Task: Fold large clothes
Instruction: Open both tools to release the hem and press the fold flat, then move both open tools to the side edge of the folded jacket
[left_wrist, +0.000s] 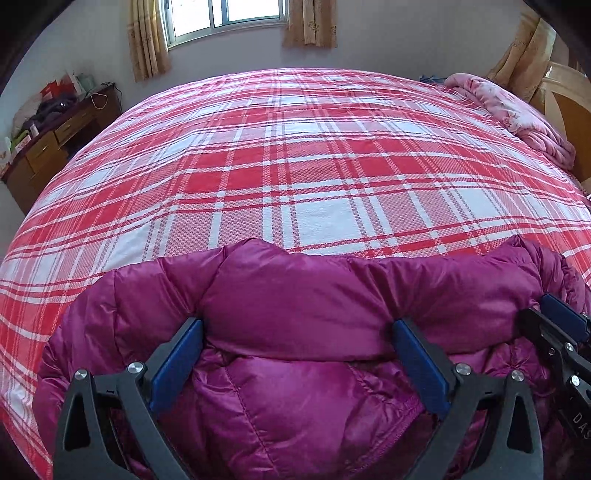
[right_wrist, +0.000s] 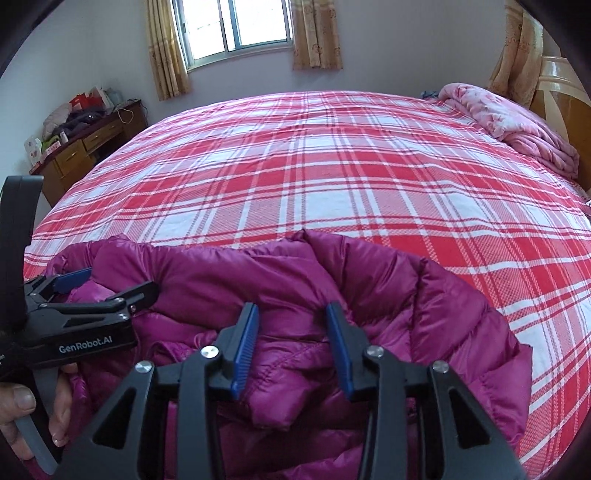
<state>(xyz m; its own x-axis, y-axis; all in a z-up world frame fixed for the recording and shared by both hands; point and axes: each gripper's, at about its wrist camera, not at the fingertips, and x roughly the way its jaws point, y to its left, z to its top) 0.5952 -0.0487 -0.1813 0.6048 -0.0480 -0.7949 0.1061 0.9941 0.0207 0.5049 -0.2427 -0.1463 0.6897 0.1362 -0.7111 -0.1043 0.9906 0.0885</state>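
Note:
A magenta puffer jacket (left_wrist: 295, 306) lies bunched at the near edge of the bed; it also shows in the right wrist view (right_wrist: 369, 280). My left gripper (left_wrist: 297, 332) is open, its blue pads wide apart over a folded band of the jacket. My right gripper (right_wrist: 291, 325) is open with a narrower gap, its fingers resting over the jacket's folds. The right gripper shows at the right edge of the left wrist view (left_wrist: 561, 328). The left gripper shows at the left of the right wrist view (right_wrist: 110, 284), held by a hand.
The bed has a red and white plaid cover (left_wrist: 295, 166). A pink quilt (left_wrist: 517, 114) is heaped at the far right by the wooden headboard (left_wrist: 565, 107). A wooden desk (left_wrist: 48, 144) with clutter stands at the left. A curtained window (left_wrist: 225, 18) is behind.

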